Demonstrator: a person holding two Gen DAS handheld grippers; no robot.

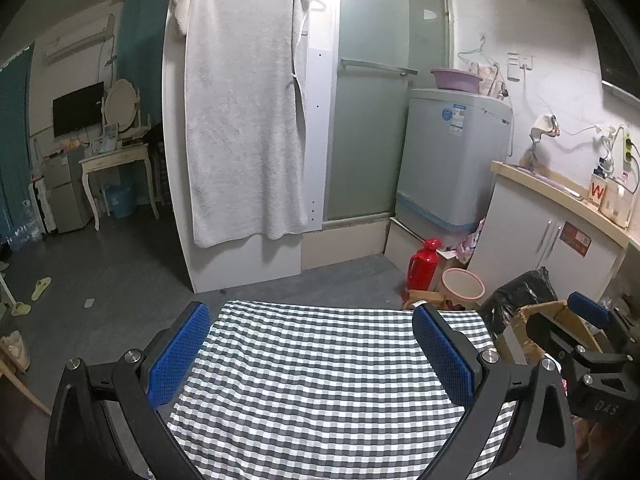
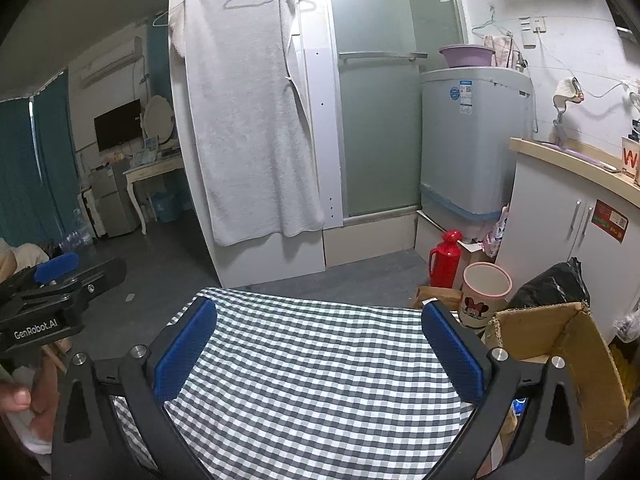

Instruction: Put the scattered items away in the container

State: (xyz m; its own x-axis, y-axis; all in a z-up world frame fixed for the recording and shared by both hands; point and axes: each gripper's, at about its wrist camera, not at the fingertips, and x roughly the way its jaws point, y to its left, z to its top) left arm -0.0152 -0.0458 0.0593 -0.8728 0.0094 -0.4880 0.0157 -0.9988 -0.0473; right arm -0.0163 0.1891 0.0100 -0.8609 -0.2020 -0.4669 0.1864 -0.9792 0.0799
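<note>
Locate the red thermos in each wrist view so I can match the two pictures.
Left wrist: the red thermos stands on the floor right of centre, just left of the pink bin, below the washing machine.
Right wrist: the red thermos is again right of centre, left of the pink bin, beyond the checked cloth.
Shared landmark: the white towel hanging on the partition.

Both wrist cameras sit low over the grey-and-white checked cloth surface (image 1: 320, 380), facing forward. Each view shares the hanging white towel (image 2: 248, 112).
</note>
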